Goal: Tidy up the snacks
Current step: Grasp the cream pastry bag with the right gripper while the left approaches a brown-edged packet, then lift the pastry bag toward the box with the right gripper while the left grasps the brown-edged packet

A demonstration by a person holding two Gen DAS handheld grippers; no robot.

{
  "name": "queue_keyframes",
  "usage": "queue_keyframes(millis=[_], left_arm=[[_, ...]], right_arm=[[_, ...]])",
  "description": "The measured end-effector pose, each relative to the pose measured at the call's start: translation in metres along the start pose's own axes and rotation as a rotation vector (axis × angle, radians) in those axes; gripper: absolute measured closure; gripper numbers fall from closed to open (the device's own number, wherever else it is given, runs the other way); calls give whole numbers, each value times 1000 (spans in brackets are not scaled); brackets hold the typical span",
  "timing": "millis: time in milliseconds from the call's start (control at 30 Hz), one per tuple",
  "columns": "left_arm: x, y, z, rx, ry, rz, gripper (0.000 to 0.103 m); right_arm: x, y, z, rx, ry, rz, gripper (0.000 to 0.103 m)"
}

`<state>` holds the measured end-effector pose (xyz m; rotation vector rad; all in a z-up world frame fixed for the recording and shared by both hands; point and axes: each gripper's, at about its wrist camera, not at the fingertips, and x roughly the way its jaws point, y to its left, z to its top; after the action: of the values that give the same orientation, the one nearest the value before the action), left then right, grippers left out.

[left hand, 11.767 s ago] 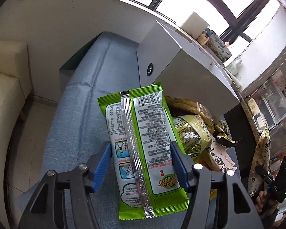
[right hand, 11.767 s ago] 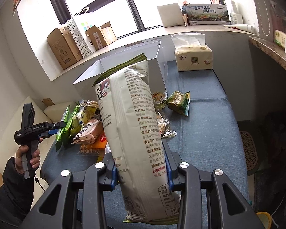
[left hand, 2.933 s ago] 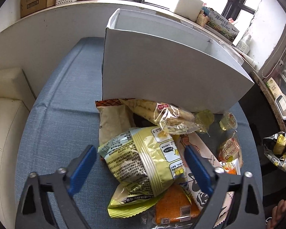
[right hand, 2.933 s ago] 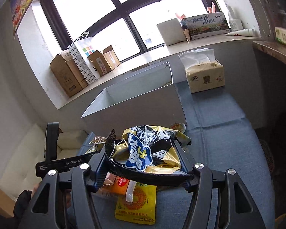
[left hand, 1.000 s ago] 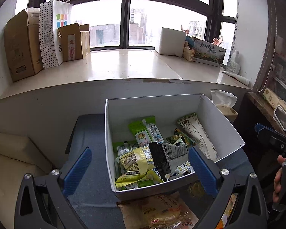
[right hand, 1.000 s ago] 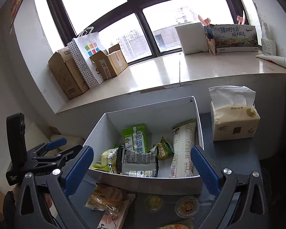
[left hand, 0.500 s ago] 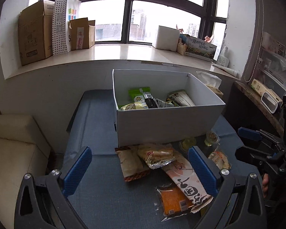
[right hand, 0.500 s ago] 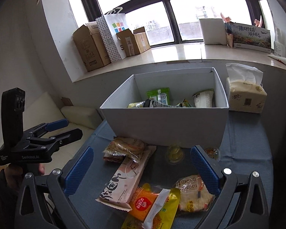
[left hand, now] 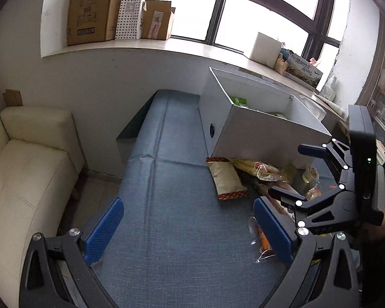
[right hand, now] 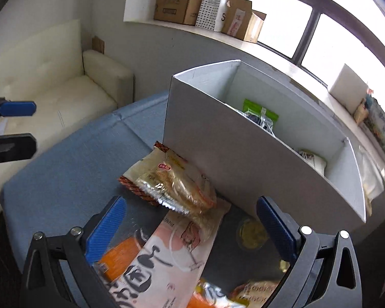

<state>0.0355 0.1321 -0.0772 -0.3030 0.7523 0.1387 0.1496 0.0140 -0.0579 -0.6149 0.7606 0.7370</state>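
Note:
A white open box (left hand: 264, 133) (right hand: 243, 159) stands on the blue tablecloth (left hand: 172, 205) and holds several snack packs. Loose snacks lie in front of it: a tan packet (left hand: 227, 179), a clear-wrapped bread pack (right hand: 177, 182), a pink-and-white bag (right hand: 166, 264), an orange pack (right hand: 118, 256) and jelly cups (right hand: 251, 233). My left gripper (left hand: 187, 231) is open and empty above bare cloth, left of the pile. My right gripper (right hand: 190, 227) is open and empty, low over the bread pack and pink bag; it also shows in the left wrist view (left hand: 328, 177).
A cream sofa (left hand: 25, 174) stands left of the table. Cardboard boxes (left hand: 115, 10) and a white box (left hand: 265, 48) sit on the windowsill behind. The table's left edge drops to the floor (left hand: 95, 187).
Both grippers have come down and closer to the table. The left view has swung left over bare cloth; the right one now hovers right over the loose snacks.

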Motion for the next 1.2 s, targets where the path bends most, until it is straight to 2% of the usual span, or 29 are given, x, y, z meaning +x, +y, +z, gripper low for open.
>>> queue_keyframes(millis=[67,167,200,267,300,333,400,433,633,767,900,1000,1200], left_arm=[[2,7,-1,-17,6,1,0],[6,13,-3,-30,16,7,0],[7,14,-3,-35,19,8,0],[9,14,-4,-35,25,9,0],[10,13,-4,-36,28,10,0],[11,13,-5,-36,31,10,0],[12,12,-6,-28,32,4,0],[13,11,-6,-24,34,6,0],[29,-10,3,8,58,-24,0],[53,-40,17,53,101,-13,0],[85,-69,29,102,137,35,0],[109,-86,39,146,143,72,0],[152,-92,45,122,203,134,1]], right_arm=[[16,4,7,-70,42,-7,0],[36,4,14,-99,102,32,0],[39,4,16,-103,101,35,3],[44,0,19,-81,113,64,28],[48,-3,19,-59,131,72,61],[51,-6,18,-44,148,49,72],[46,-9,14,-31,130,30,75],[41,-12,12,-17,114,34,81],[-14,-42,-5,158,-27,129,85],[-51,-65,-22,303,-115,152,85],[-89,-79,-51,432,-204,152,85],[-112,-86,-78,532,-240,161,85],[-137,-96,-122,659,-276,139,85]])
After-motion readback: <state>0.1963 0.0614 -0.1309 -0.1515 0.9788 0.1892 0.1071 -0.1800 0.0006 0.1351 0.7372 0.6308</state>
